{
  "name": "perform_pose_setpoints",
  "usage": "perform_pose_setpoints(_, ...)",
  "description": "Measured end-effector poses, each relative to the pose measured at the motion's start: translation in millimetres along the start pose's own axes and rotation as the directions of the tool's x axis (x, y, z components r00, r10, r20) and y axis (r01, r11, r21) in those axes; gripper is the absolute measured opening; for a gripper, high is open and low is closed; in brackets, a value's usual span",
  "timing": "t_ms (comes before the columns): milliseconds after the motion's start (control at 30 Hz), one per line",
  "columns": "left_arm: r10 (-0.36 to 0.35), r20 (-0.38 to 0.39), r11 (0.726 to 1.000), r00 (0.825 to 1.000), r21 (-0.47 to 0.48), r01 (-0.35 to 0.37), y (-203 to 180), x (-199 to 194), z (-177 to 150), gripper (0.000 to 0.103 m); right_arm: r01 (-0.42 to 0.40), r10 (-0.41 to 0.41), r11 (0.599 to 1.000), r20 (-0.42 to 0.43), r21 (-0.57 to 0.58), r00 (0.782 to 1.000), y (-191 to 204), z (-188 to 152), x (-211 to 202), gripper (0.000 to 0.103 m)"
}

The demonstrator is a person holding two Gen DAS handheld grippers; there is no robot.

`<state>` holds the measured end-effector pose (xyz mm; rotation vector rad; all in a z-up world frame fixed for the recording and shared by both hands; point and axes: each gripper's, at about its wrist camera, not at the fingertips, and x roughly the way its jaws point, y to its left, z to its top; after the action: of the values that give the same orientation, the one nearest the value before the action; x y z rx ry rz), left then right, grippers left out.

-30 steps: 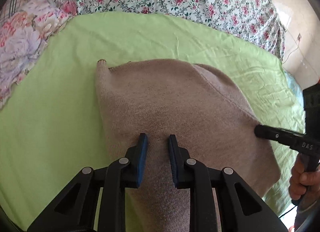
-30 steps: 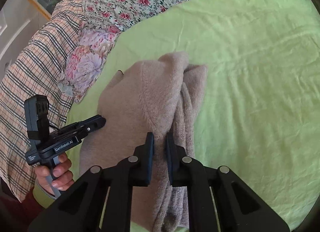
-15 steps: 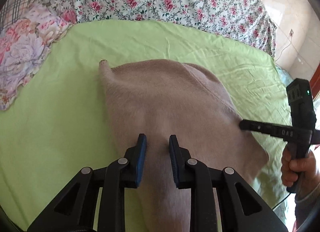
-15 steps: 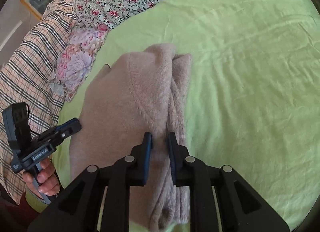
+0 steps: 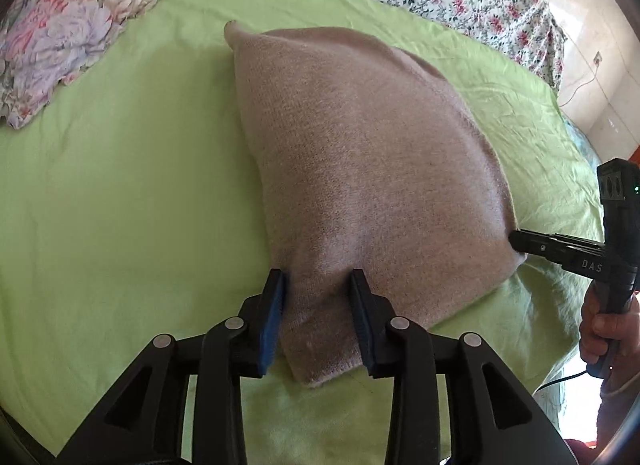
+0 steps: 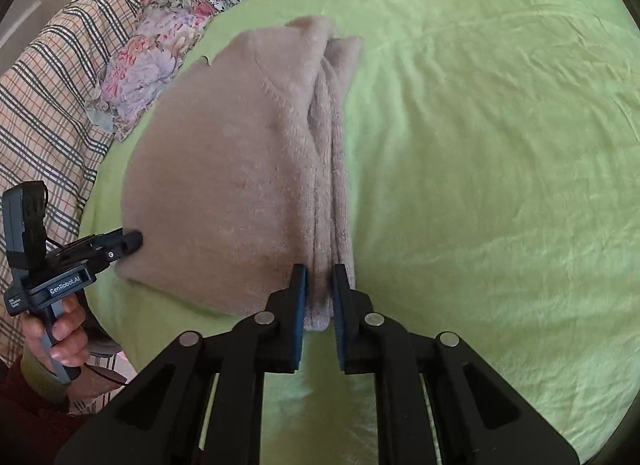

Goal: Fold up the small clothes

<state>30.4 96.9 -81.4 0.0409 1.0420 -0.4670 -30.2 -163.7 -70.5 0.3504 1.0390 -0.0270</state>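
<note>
Now | left hand-held gripper (image 5: 317, 280) opening (was pinched) on sweater (image 5: 360, 169) | right hand-held gripper (image 6: 319, 275) clamps folded edge

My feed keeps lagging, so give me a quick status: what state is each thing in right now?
beige knit garment: folded over, lying on the sheet, layered edges stacked along one side.
left gripper: jaws opening, garment corner between them.
right gripper: shut on the garment's layered edge.
green sheet: spread out, lightly wrinkled.
</note>
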Motion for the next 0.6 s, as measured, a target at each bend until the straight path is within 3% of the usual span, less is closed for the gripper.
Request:
perform_pose_setpoints(233,-0.003,-0.012,0.999,1.000,-0.044,0.002,8.4,-1.1,-6.9,0.051,-0.007,0.007,0.999,0.008,0.040,1.000,-5.6,-5.1,-2.1,0.012)
perform_pose_setpoints(333,-0.013,-0.019,0.998,1.000,-0.058,0.012,10.6,-7.3,-5.6,0.052,-0.055,0.052,0.993,0.030,0.101,0.998,-9.7,-6.2,-15.2,0.014)
perform_pose_setpoints(433,-0.024,-0.005,0.997,1.000,-0.074,0.024,17.3,-18.5,3.5,0.051,-0.056,0.046,0.991,0.079,0.119,0.996,-8.8,0.8,-30.5,0.016)
perform_pose_setpoints(600,-0.036,0.048,0.991,0.998,-0.126,0.042,29.7,-28.4,30.1,0.051,-0.095,0.075,0.987,0.152,0.130,0.985,-4.0,27.0,-41.5,0.018)
